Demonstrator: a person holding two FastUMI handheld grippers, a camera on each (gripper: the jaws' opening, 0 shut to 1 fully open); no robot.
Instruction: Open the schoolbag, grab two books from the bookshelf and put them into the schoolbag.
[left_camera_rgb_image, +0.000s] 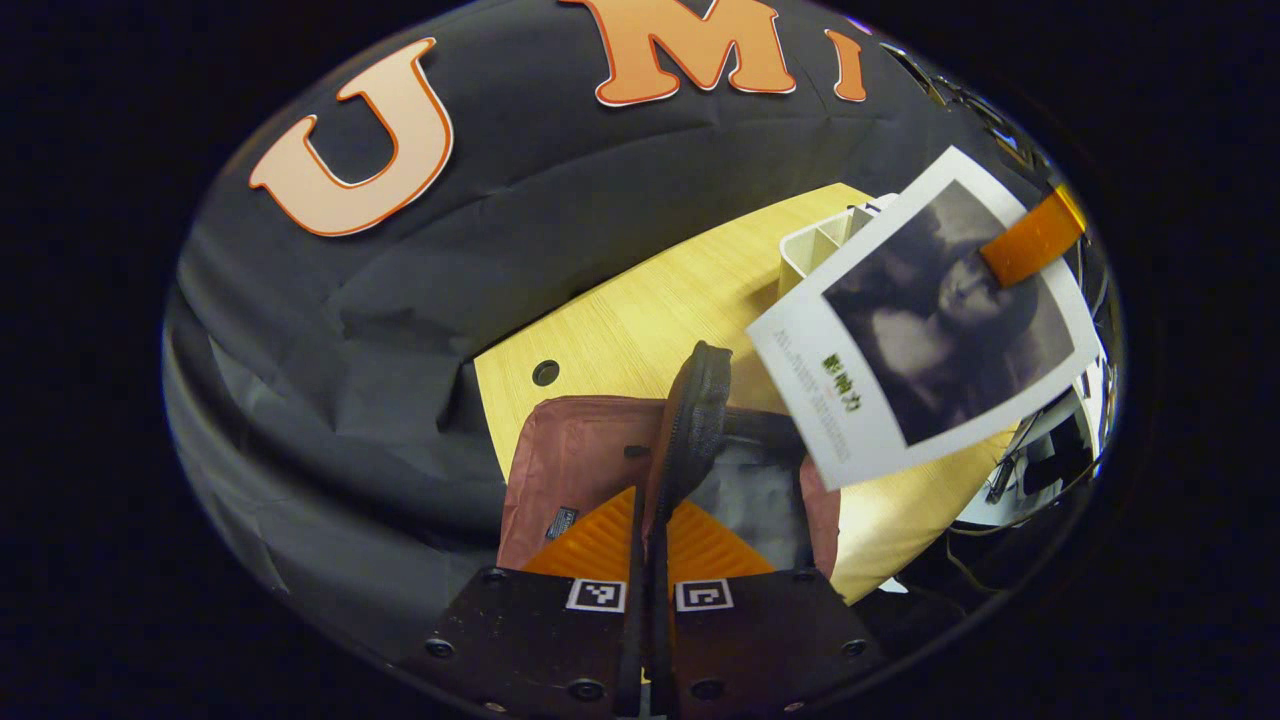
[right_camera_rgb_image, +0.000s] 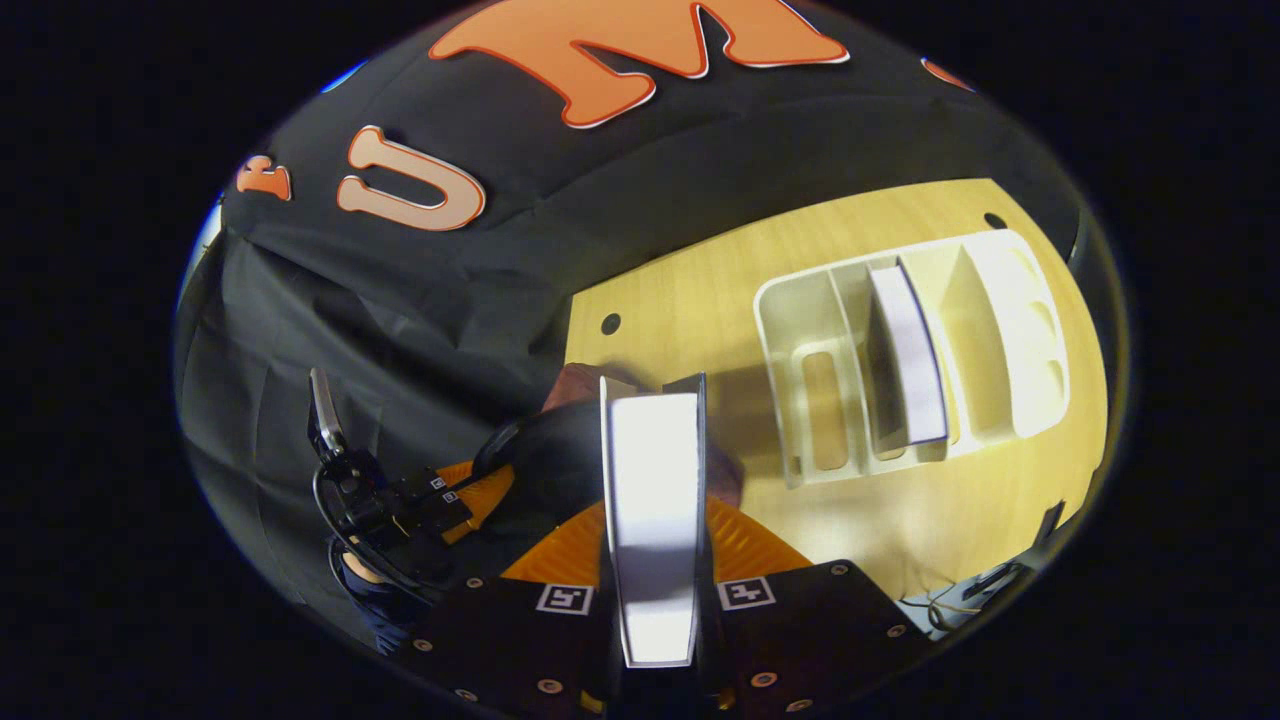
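Step in hand: first book (right_camera_rgb_image: 655, 520) is pinched edge-on by the right gripper (right_camera_rgb_image: 655, 560) above the schoolbag (left_camera_rgb_image: 580, 470) on the table (left_camera_rgb_image: 640, 310). The bag's flap (left_camera_rgb_image: 690, 420) is clamped by the left gripper (left_camera_rgb_image: 650, 530). Second book (right_camera_rgb_image: 910, 355) is kept in the bookshelf (right_camera_rgb_image: 800, 310). Next: lowering into the held-open mouth is called for.

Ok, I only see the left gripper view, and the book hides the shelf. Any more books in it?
Observer: Yes, one book stands in a middle slot of the shelf.
Operator: Is the held book gripped on both sides?
Observer: Yes. The right gripper has its jaws shut on the held book, one on each side.
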